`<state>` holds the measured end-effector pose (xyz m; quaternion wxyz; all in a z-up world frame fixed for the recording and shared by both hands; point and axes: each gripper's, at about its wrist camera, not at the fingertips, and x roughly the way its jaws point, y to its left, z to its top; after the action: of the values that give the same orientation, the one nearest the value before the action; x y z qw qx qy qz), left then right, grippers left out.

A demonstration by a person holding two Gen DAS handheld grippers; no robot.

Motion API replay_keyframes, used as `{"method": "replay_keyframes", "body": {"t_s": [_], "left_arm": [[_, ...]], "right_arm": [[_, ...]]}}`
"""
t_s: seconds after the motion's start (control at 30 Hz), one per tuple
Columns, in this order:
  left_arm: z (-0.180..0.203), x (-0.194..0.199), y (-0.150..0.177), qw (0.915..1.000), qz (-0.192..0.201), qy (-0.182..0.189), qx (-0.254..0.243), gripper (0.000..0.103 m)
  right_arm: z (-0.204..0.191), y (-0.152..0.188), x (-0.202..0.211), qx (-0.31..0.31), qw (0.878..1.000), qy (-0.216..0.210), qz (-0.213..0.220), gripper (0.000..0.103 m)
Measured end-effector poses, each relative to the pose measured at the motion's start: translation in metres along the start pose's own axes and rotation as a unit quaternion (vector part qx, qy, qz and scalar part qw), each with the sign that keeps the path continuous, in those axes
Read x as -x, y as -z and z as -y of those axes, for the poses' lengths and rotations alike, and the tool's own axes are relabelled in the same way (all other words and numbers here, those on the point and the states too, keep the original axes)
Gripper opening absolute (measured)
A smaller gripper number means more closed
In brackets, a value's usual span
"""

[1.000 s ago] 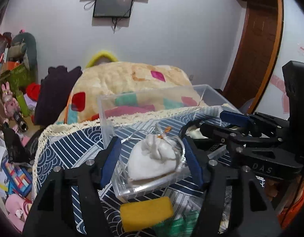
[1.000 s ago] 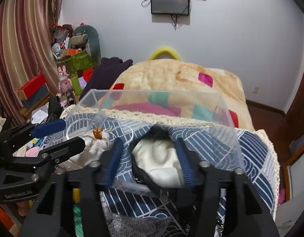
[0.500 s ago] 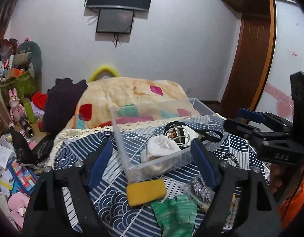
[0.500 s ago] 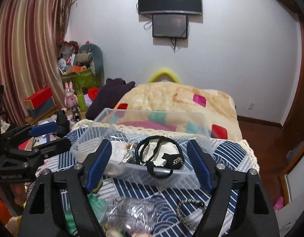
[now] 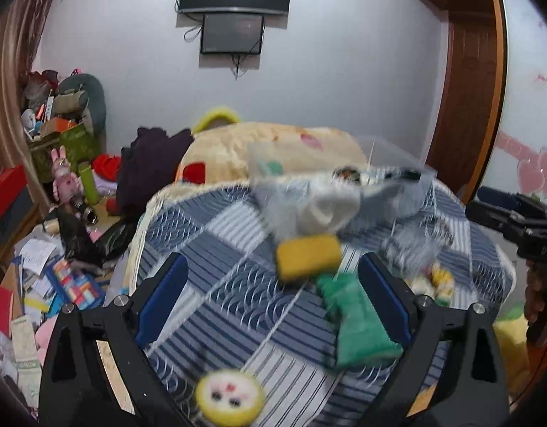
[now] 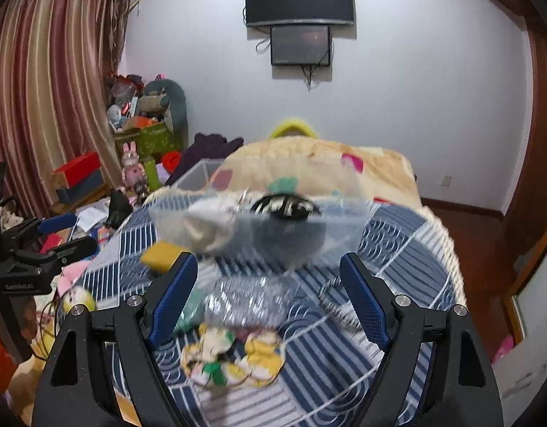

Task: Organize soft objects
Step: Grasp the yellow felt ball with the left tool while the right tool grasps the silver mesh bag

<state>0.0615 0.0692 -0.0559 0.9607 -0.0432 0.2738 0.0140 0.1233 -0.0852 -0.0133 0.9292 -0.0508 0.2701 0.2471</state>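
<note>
A clear plastic box (image 5: pixel 390 192) (image 6: pixel 344 220) sits on the blue patterned cloth (image 5: pixel 220 249) and holds a white pouch (image 5: pixel 326 206) (image 6: pixel 205 227) and a black headband (image 6: pixel 284 206). In front of it lie a yellow sponge (image 5: pixel 307 256) (image 6: pixel 159 254), a green glove (image 5: pixel 355 320), a silvery bag (image 6: pixel 241 302), a yellow floral cloth (image 6: pixel 234 356) and a round yellow plush (image 5: pixel 229 396). My left gripper (image 5: pixel 273 299) is open and empty above the cloth. My right gripper (image 6: pixel 266 295) is open and empty over the silvery bag. Both views are blurred.
A quilt-covered mound (image 6: pixel 309 167) lies behind the box. A bracelet (image 6: pixel 335 302) lies on the cloth at the right. Toys, boxes and papers clutter the floor (image 5: pixel 42 267) at the left. A wooden door (image 5: pixel 465 106) stands at the right.
Both grippers have let go of the items in the box, opened wide and pulled back and up from it. More of the cloth in front of the box now shows.
</note>
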Motion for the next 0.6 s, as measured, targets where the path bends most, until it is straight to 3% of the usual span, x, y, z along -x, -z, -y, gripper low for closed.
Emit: {"method": "replay_keyframes", "body": {"t_s": [0.3,0.37,0.5,0.6], "left_arm": [[-0.02,-0.005,0.049,0.9985,-0.05,-0.013,0.021,0.097],[-0.024,-0.003,0.057,0.9981,-0.051,-0.017,0.029,0.09],[-0.031,-0.009,0.068,0.995,-0.083,0.007,0.055,0.067],[-0.029,-0.014,0.075,0.994,-0.098,0.005,0.047,0.049]], "right_arm": [[-0.01,0.024,-0.02,-0.011,0.999,-0.015,-0.042,0.08],[-0.009,0.026,-0.025,-0.013,0.999,-0.015,-0.048,0.08],[-0.01,0.029,-0.03,-0.014,0.998,-0.013,-0.055,0.08],[-0.009,0.028,-0.036,-0.018,0.998,-0.015,-0.061,0.08]]}}
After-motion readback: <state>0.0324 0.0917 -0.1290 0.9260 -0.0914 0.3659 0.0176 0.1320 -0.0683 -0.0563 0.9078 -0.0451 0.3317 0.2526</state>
